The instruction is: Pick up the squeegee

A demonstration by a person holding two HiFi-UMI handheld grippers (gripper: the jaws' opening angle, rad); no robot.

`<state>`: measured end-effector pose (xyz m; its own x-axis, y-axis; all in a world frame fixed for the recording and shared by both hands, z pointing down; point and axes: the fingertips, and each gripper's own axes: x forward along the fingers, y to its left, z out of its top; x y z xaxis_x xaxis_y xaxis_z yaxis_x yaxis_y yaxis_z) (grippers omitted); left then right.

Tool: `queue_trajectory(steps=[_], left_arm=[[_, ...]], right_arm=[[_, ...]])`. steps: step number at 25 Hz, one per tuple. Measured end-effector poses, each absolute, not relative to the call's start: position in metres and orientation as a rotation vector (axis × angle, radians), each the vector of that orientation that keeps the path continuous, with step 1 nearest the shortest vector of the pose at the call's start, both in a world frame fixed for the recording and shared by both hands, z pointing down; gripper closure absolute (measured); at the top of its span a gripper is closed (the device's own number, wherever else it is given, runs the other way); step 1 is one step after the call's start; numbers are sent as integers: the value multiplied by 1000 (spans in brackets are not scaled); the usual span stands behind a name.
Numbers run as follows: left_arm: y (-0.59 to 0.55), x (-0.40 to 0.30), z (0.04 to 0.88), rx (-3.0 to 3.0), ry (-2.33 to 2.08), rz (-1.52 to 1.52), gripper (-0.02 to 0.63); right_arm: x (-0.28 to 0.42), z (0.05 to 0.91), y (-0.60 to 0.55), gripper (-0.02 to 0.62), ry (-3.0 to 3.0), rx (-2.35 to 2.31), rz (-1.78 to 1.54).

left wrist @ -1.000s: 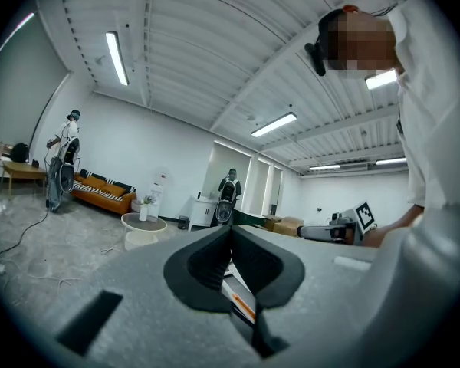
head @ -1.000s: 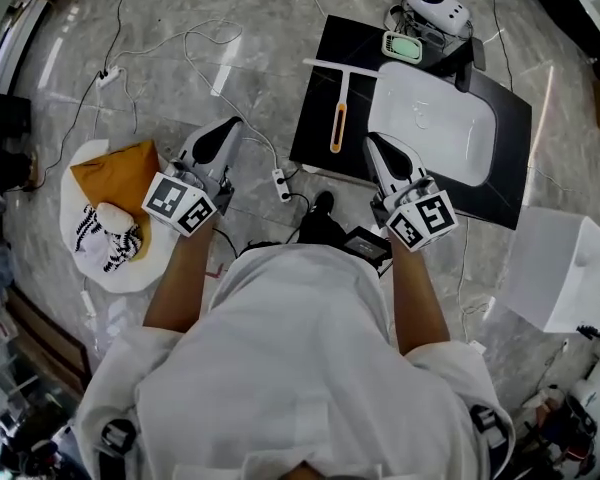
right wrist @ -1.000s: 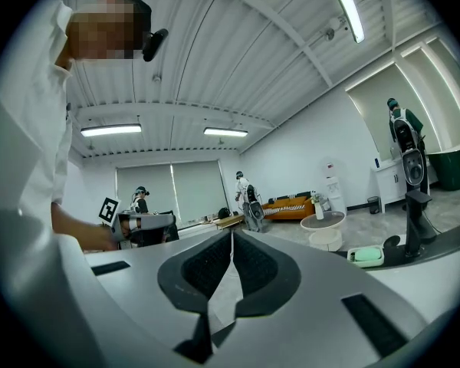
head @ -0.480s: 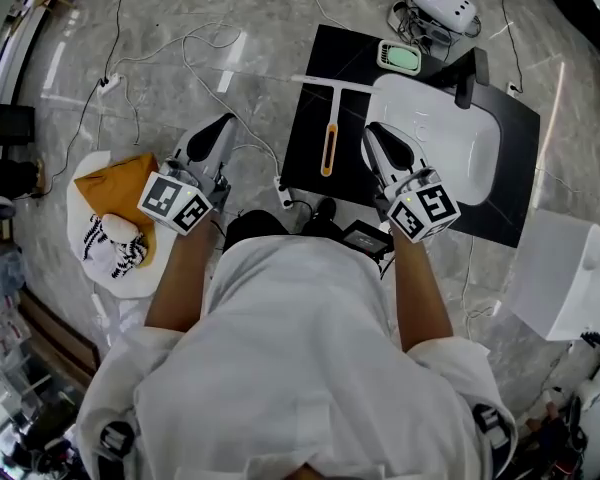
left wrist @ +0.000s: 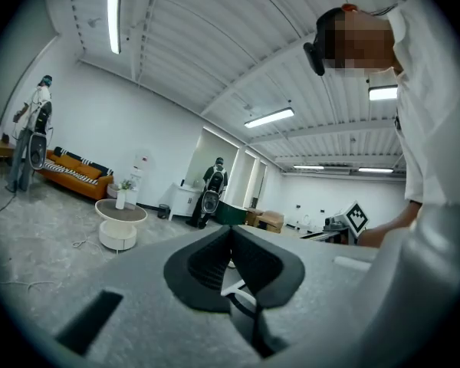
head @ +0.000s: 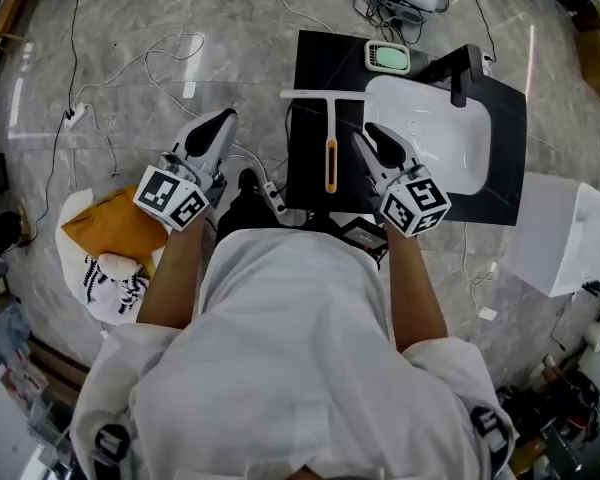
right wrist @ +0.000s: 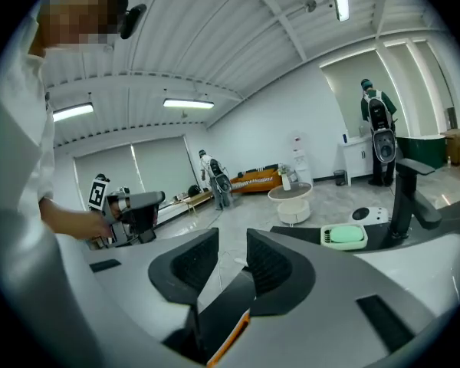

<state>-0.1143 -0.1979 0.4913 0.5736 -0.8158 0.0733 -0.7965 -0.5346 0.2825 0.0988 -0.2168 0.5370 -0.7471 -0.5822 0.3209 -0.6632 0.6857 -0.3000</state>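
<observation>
Squeegee [head: 330, 133] lay flat on a black board [head: 305, 183], just beside the right gripper's [head: 366, 140] jaws, which were opening with nothing pressed between them. It looked light, stiff and slim, and its orange-striped handle seemed the place to grip. Only the right gripper view showed that handle [right wrist: 231, 336] low under the gap. The left gripper's [head: 223, 120] jaws were together, well apart from it.

The squeegee [head: 330, 148] lay flat on the black slab [head: 310, 58], just left of the white basin [head: 430, 138]. Its white blade bar sat crosswise at the far end. The slim handle, orange along its near part, pointed back toward the person.
</observation>
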Motion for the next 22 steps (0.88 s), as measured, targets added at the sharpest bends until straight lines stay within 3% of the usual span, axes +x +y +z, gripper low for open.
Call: queue_trajectory(steps=[10,22], left_arm=[[-245,-137,554,2524,-1130,-60,594],[-239,-133,617,2440,-1016,-15,594]], right_arm=[[70,596,-255,460,-2488,1136,701],[63,680,-267,453,-2254,1137,729]])
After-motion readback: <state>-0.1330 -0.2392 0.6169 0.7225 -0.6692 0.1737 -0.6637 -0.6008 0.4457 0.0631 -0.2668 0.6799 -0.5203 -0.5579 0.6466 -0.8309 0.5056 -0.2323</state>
